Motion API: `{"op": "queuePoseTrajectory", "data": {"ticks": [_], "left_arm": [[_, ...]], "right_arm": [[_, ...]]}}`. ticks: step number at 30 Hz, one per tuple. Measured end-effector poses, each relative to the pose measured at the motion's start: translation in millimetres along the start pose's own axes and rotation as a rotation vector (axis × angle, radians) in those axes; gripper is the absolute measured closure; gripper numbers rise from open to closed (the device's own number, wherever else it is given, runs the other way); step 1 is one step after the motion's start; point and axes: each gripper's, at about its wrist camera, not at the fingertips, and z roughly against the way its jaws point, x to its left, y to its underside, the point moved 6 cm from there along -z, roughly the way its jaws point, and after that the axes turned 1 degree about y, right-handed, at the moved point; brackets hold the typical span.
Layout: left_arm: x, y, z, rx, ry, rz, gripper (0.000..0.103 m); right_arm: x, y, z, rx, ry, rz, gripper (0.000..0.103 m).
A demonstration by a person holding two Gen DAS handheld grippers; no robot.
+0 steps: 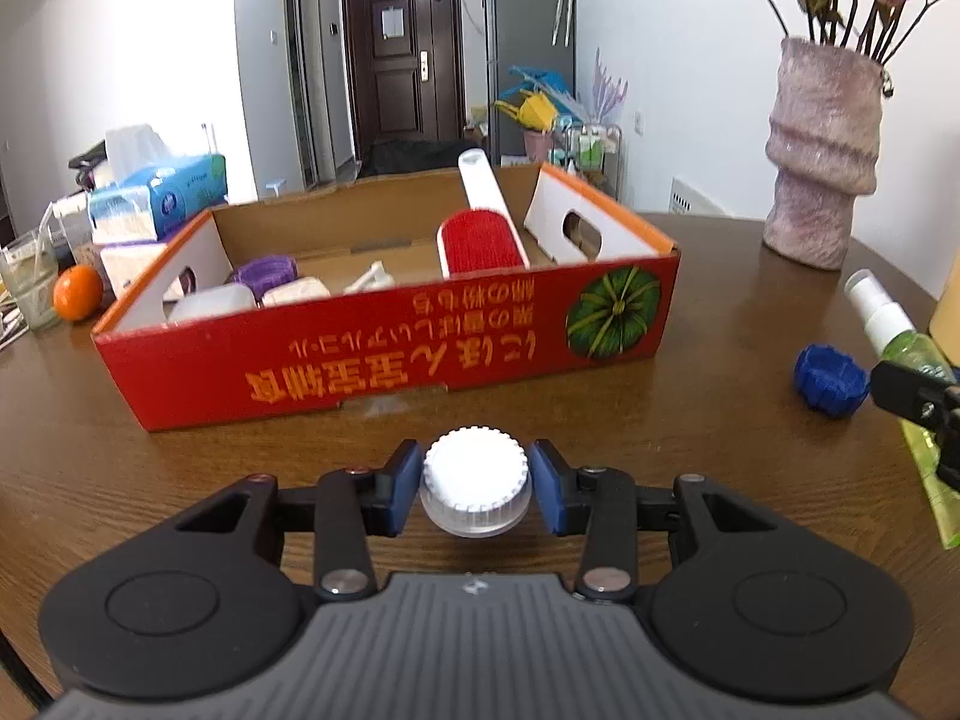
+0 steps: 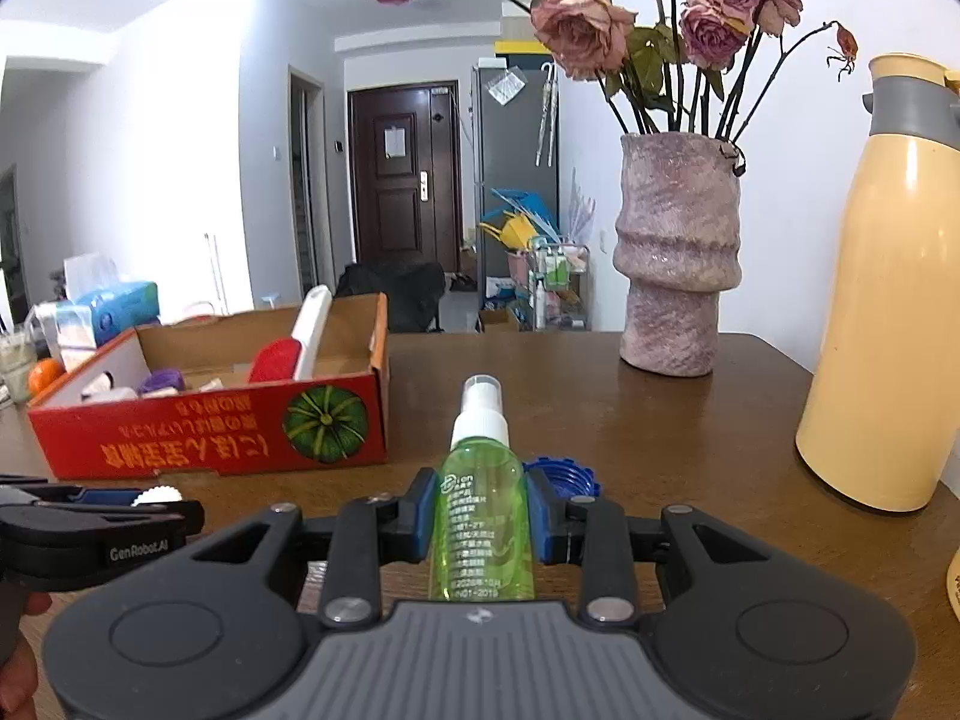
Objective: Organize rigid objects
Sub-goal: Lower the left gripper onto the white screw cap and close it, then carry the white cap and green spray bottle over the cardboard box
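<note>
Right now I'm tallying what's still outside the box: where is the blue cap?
The blue cap lies on the table, right of the red box, beside the green spray bottle.

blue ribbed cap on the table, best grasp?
Grip the blue cap across its ribbed side wall, probably coming from above, fingers straddling it. It looks short, round and flat on the table, and the spray bottle sits close beside it, crowding a side approach.

A lived-in home: a round wooden table (image 1: 690,360) carries a vase of dried roses (image 2: 678,258), a tissue pack (image 1: 159,195) and an orange (image 1: 77,292); beyond, a hallway ends at a dark entrance door (image 1: 399,60).
</note>
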Motion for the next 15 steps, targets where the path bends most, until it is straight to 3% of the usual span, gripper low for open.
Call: {"op": "queuePoseTrajectory", "data": {"ticks": [15], "left_arm": [[24.3, -35.4, 35.6, -0.123, 0.030, 0.063, 0.062]], "right_arm": [[31.0, -10.2, 7.7, -0.086, -0.030, -0.064, 0.073]]}}
